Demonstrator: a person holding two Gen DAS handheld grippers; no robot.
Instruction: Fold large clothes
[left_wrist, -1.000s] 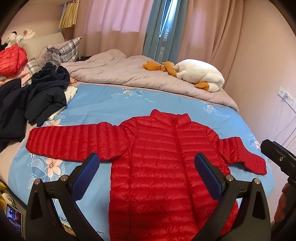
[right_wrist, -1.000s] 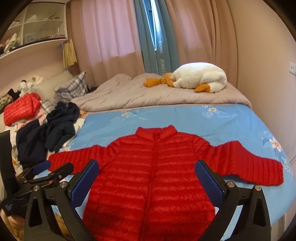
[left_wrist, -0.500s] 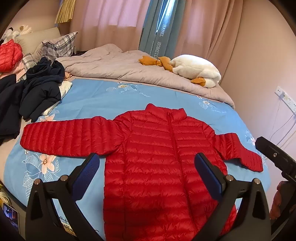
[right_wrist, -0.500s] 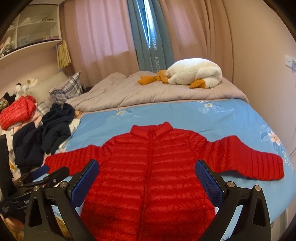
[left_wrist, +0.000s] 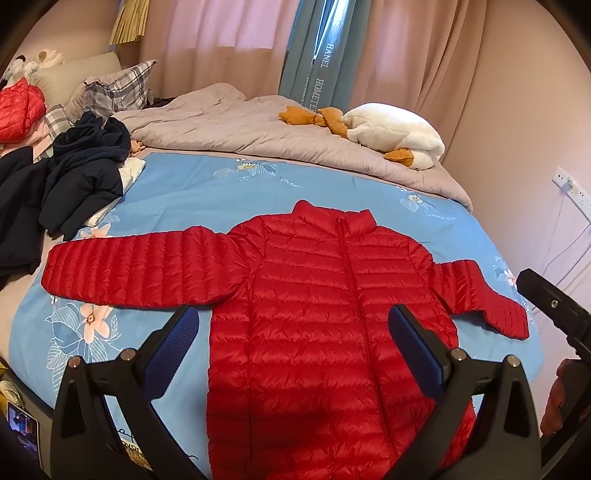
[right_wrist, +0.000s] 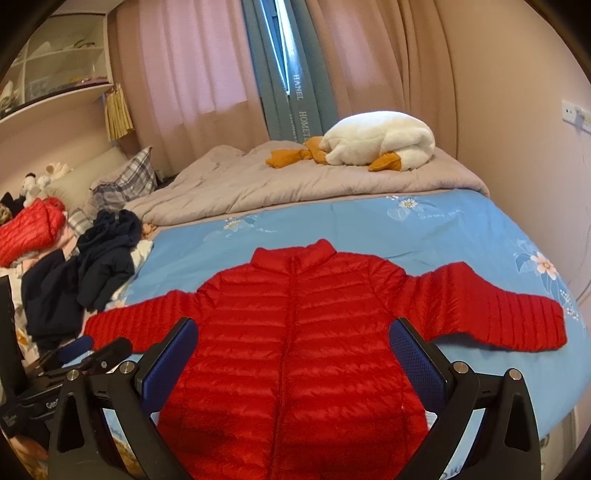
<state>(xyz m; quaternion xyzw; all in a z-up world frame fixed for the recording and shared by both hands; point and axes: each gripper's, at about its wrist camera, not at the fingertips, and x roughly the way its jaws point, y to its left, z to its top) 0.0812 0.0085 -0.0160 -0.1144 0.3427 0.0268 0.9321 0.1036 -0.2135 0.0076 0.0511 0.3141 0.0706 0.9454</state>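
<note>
Over the last second I brought both grippers nearer, jacket unmoved. Red puffer jacket (left_wrist: 325, 314) lies flat, zipped, sleeves spread on the blue sheet (left_wrist: 207, 192). Left gripper (left_wrist: 293, 325) and right gripper (right_wrist: 291, 343) gape wide, empty, above its lower body. Folding not started; a sleeve probably first

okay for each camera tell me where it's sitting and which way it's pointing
Left wrist: on the open left claw, aimed across the bed at the spread red quilted puffer jacket; right claw's edge shows.
Right wrist: on the open right claw, same aim; left claw shows low-left.
Shared: jacket, white plush goose.
</note>
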